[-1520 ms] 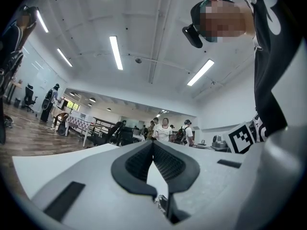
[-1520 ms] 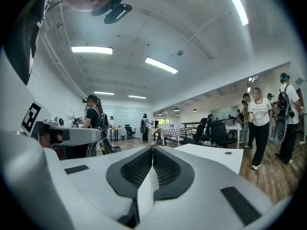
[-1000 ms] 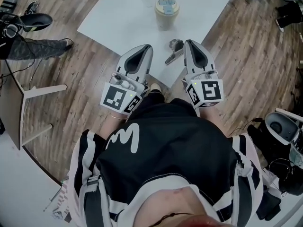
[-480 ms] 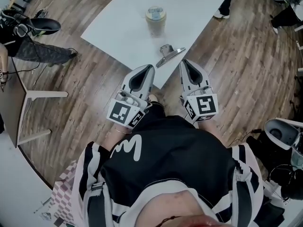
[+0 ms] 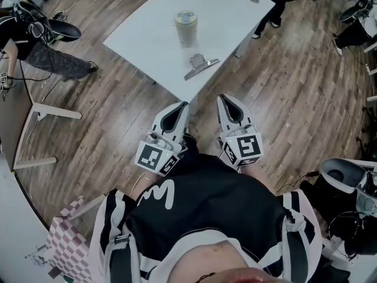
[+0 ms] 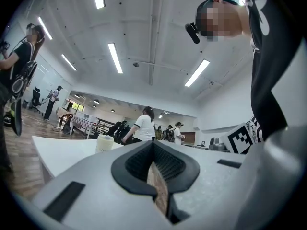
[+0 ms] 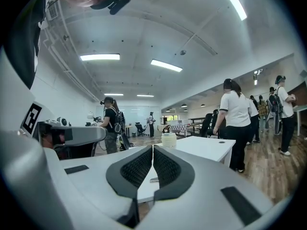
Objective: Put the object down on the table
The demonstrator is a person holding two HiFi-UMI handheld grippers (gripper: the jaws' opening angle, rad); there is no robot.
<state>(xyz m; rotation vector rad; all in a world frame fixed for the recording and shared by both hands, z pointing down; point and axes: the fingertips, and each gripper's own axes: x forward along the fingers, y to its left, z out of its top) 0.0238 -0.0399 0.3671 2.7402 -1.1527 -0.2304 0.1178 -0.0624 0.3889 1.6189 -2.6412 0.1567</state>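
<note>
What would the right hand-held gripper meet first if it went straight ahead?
Likely the table edge, by the clip; the gap before it looks free. Height is unclear, so the right hand-held gripper might pass over the top instead.

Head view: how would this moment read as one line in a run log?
clip: lying on table, near cup | left gripper: shut, empty | right gripper: shut, empty | both: over floor, short of table

The cup (image 5: 186, 27) stands on the table (image 5: 144, 37), the clip (image 5: 201, 66) at its 5 o'clock, near the edge. Off the table, at 6 o'clock, left gripper (image 5: 181, 106) and right gripper (image 5: 223, 98) side by side
</note>
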